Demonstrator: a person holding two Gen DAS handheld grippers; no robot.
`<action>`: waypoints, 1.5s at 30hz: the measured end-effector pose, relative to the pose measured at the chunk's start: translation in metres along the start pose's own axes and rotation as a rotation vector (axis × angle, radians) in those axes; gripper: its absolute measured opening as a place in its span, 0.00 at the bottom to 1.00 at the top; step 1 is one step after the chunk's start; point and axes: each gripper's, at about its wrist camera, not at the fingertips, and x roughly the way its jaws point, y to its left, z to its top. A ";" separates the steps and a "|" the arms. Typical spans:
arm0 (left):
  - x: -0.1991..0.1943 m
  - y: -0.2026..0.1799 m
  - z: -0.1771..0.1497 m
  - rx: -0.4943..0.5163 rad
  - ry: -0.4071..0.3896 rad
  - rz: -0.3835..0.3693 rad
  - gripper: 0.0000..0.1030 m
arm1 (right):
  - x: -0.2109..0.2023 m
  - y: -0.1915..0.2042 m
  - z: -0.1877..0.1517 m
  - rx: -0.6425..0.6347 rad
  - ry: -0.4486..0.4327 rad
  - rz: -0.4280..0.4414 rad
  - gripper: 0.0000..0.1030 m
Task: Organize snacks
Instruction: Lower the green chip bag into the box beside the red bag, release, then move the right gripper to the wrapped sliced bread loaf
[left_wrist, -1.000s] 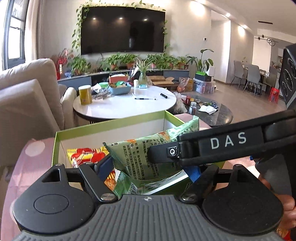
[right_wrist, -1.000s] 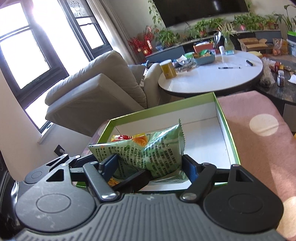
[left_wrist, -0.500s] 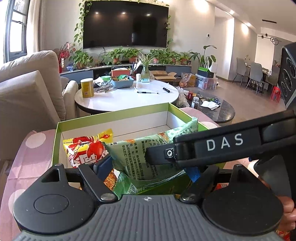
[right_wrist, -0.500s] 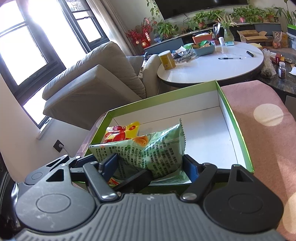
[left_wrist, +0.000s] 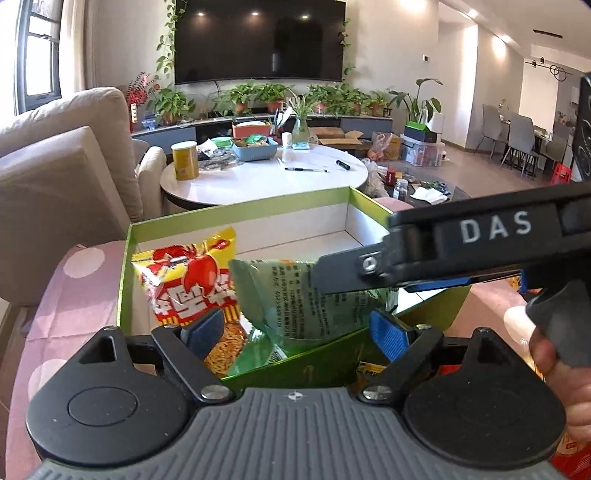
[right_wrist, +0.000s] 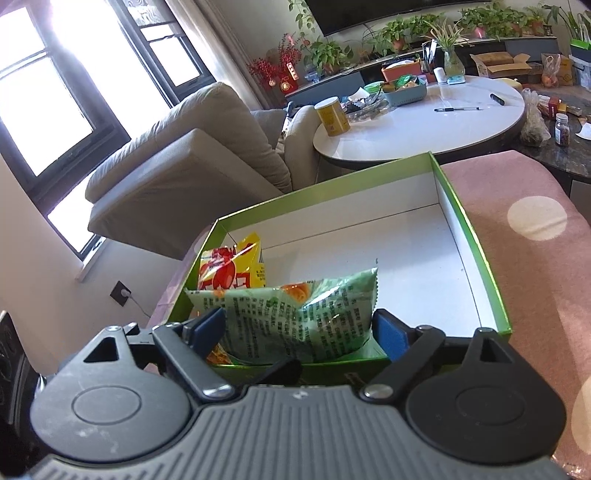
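Snacks first, as the left wrist camera has them: a yellow-and-red packet leans inside the green box near its left wall, and a green packet stands beside it at the near edge, partly hidden by a finger of the right gripper crossing from the right. The left gripper has just been opening; its blue pads stand spread, the green packet's lower part between them but neither pad visibly pressing it. From the right wrist camera, the right gripper straddles the green packet, its pads close against the bag's two ends; the bag looks crumpled between them, so I judge it pinched, though contact on the left side is hard to confirm. The box sits on a pink dotted cloth, most of its white floor bare, the yellow-and-red packet propped in the far left corner. Risk from here: with one tool letting go, the puffy bag could slip or tip over the low near wall, and a hard squeeze might crush its contents or nudge the light box across the cloth.
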 end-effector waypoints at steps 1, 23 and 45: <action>-0.003 0.000 0.001 -0.002 -0.006 0.000 0.82 | -0.002 0.001 0.000 -0.001 -0.006 0.000 0.74; -0.078 0.011 -0.016 -0.071 -0.057 0.019 0.88 | -0.081 0.016 -0.017 -0.096 -0.093 -0.010 0.74; -0.094 0.002 -0.103 -0.077 0.147 -0.120 0.74 | -0.057 0.039 -0.108 0.036 0.179 -0.015 0.73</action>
